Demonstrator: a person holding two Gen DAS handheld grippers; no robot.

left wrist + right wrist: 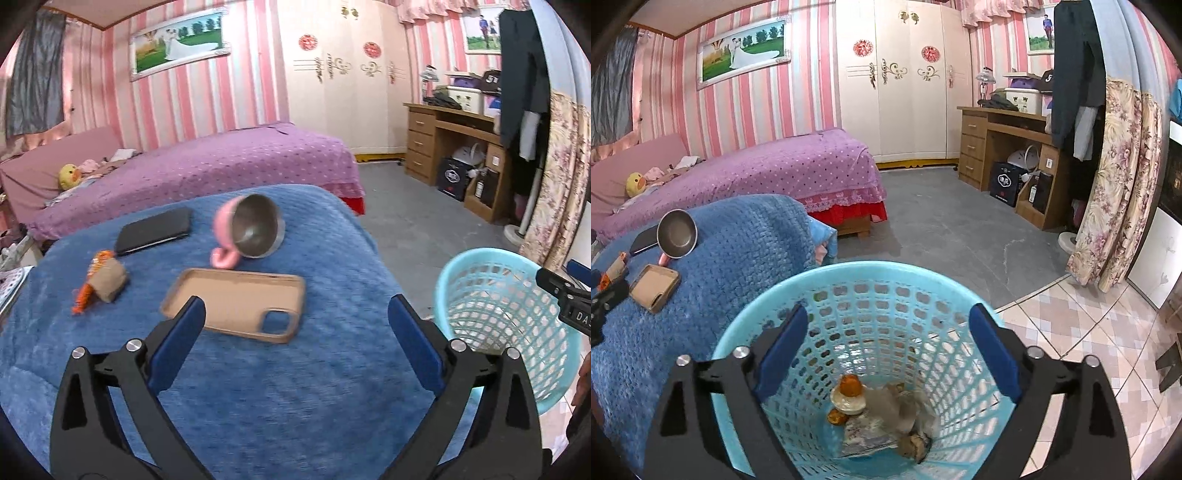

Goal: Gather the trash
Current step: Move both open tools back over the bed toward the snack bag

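Left hand-held gripper [295, 317]: released, jaws spread wide, empty, poised over a blue fleece blanket [258, 387] covering the bench. Right hand-held gripper [888, 334]: likewise released and empty, held above the mouth of a pale blue plastic lattice basket [960, 295], which stands on the floor just right of the bench. Basket contents: crumpled paper [886, 402], orange wrappers, a small white lid. Remaining trash, by judgement: a crumpled brown scrap with an orange wrapper [101, 277], lying far and left of the left gripper, long axis running near-left to far-right; the left hand is the nearer. Other items on the blanket: tan phone case [236, 301], flat, directly ahead; pink cup with metal lining [251, 229], tipped on its side; black phone [155, 230].
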